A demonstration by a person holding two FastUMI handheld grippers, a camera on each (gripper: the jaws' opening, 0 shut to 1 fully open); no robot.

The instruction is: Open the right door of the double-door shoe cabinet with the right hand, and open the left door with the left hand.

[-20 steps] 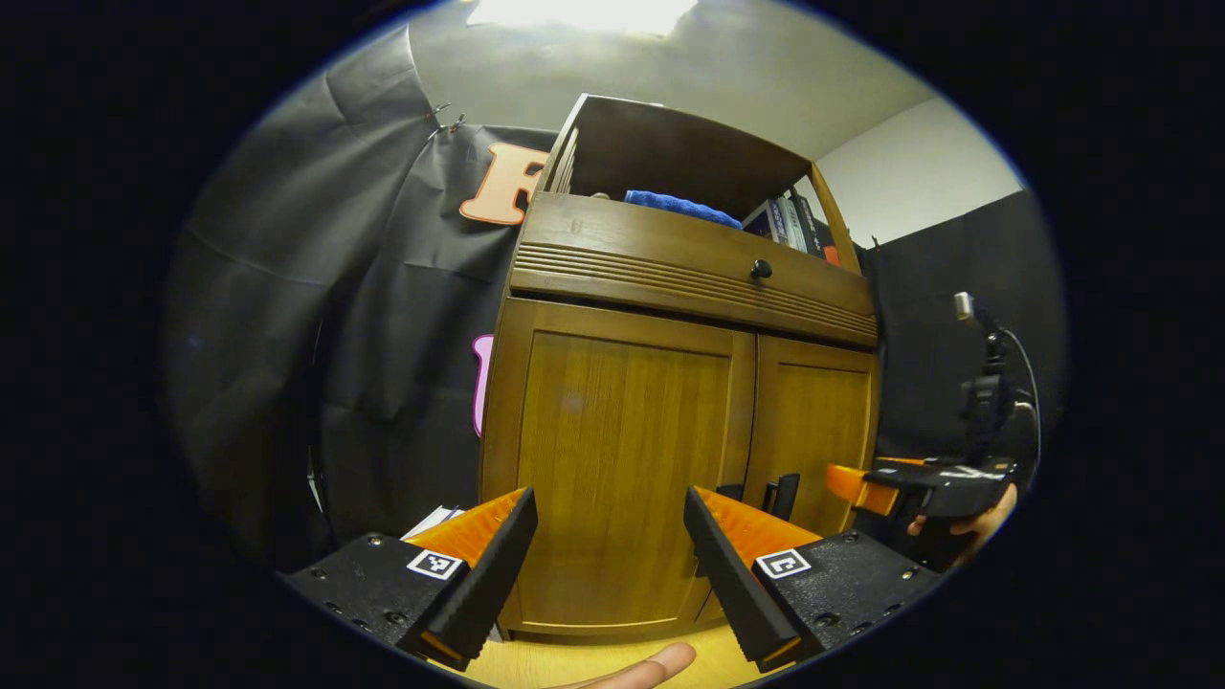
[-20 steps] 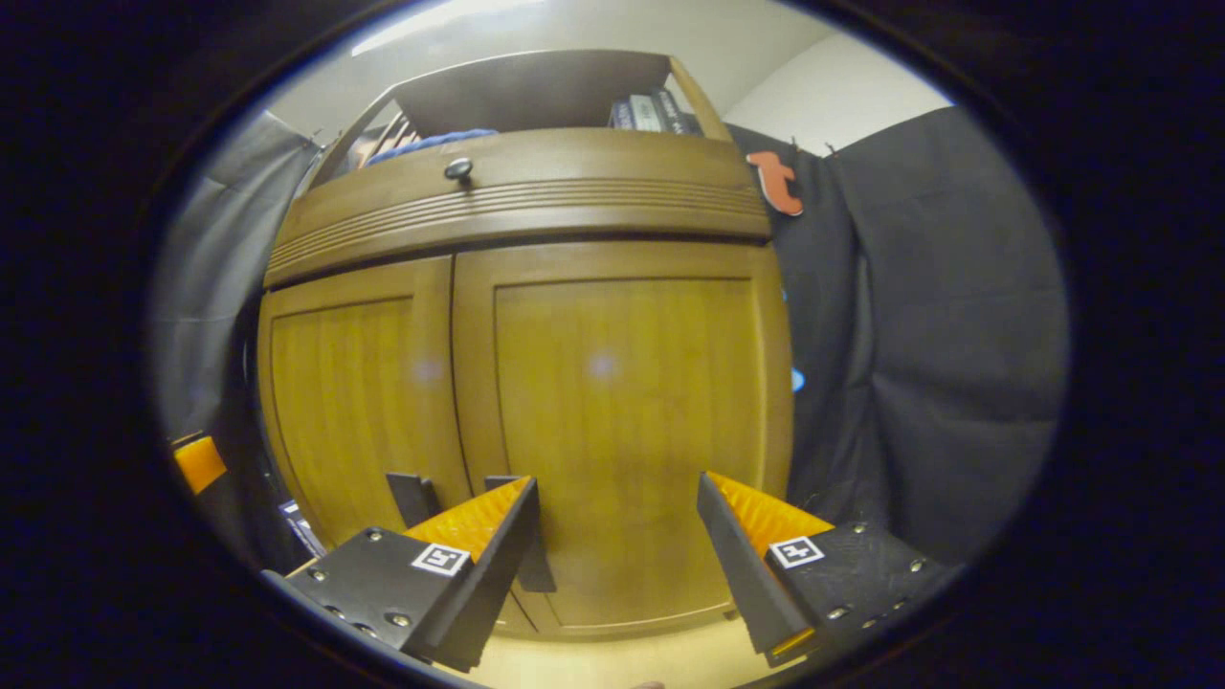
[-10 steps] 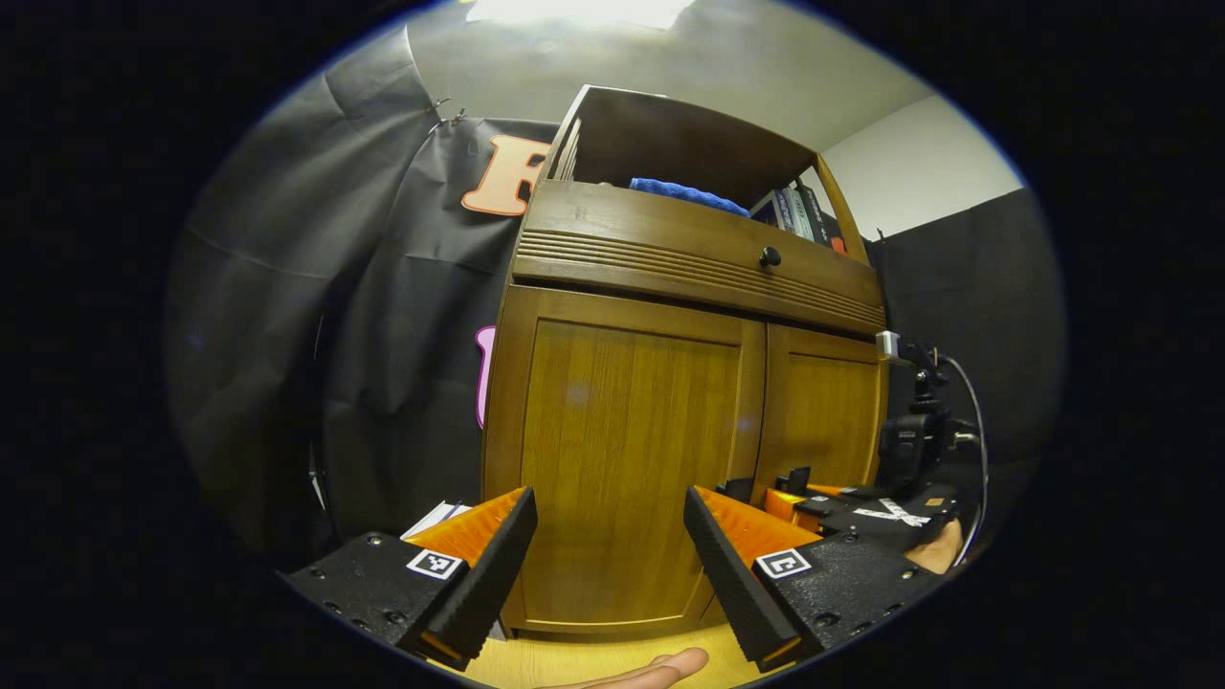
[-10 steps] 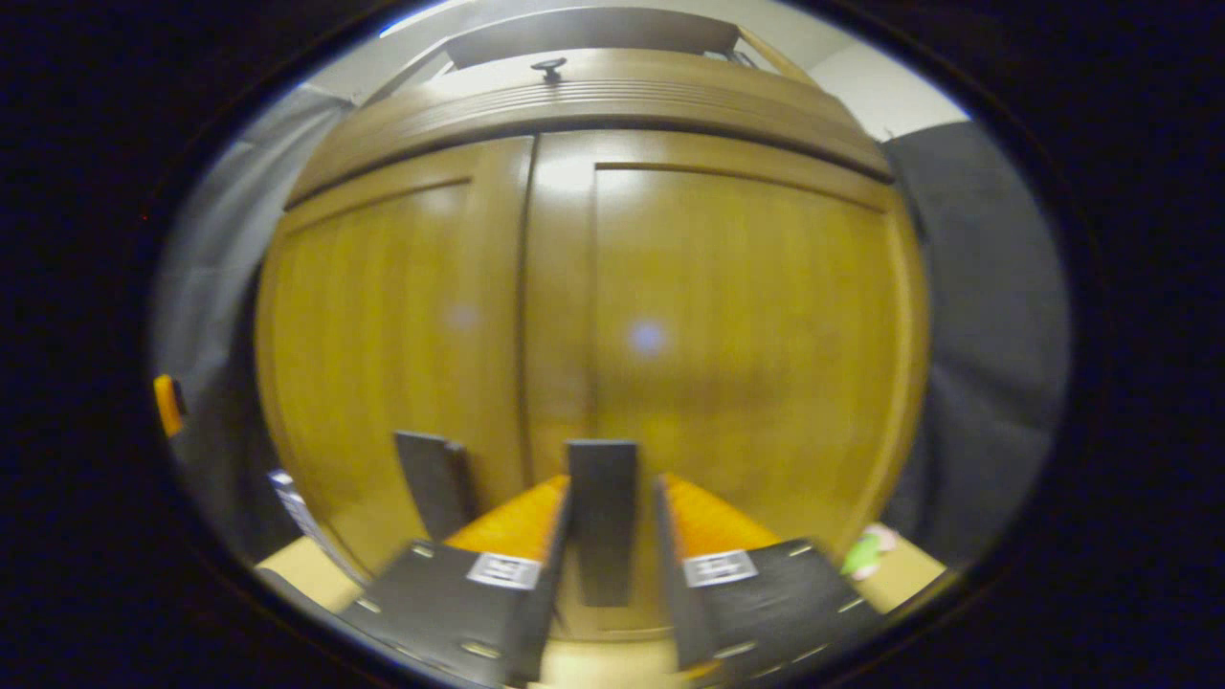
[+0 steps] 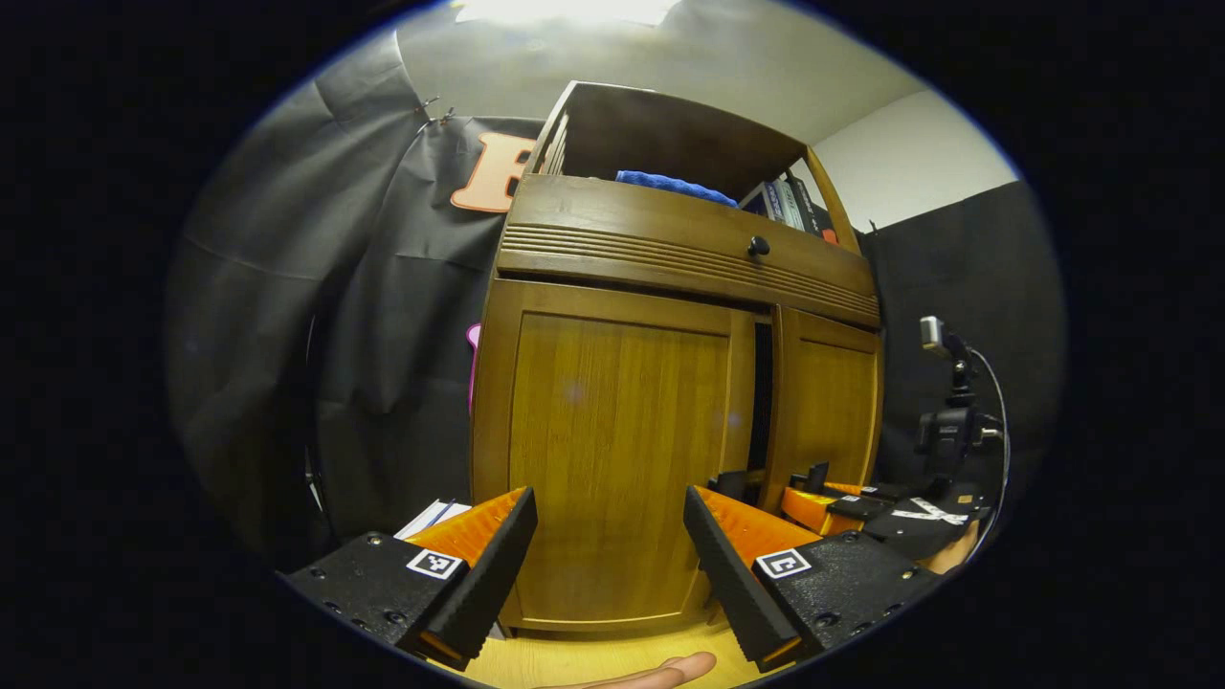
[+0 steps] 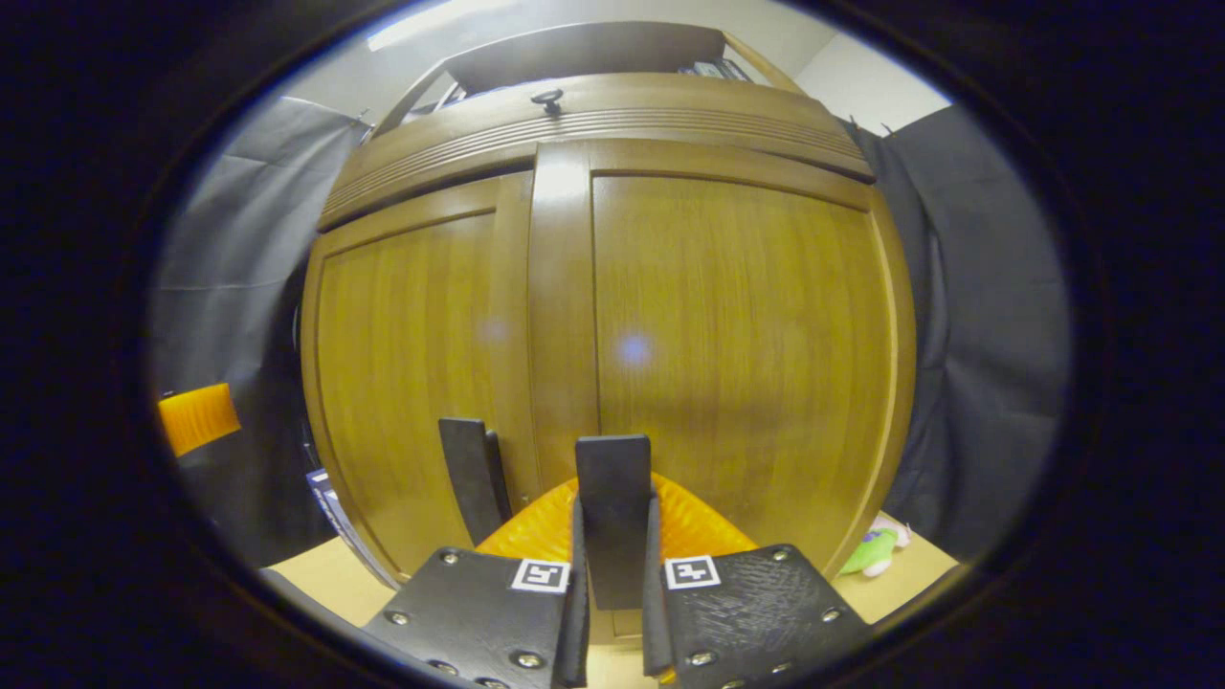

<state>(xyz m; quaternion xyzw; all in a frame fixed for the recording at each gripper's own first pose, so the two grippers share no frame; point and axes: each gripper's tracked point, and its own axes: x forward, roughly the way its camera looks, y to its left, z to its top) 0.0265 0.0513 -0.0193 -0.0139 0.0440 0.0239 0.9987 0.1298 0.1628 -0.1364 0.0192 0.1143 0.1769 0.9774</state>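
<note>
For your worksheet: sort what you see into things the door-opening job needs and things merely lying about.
Job: right door, its handle clamped by the right gripper; left door; left gripper, open.
Lying about: blue cloth, books, green toy.

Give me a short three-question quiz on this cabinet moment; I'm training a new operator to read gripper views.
1. True or false: the right gripper is shut on the right door handle.
2. Which door stands ajar: A) the left door B) the right door C) both?
3. Fill in: the left gripper is ____, short of the left door handle.

Key: 1 true. 2 B; a dark gap shows between the doors in the left gripper view. 3 open.
</note>
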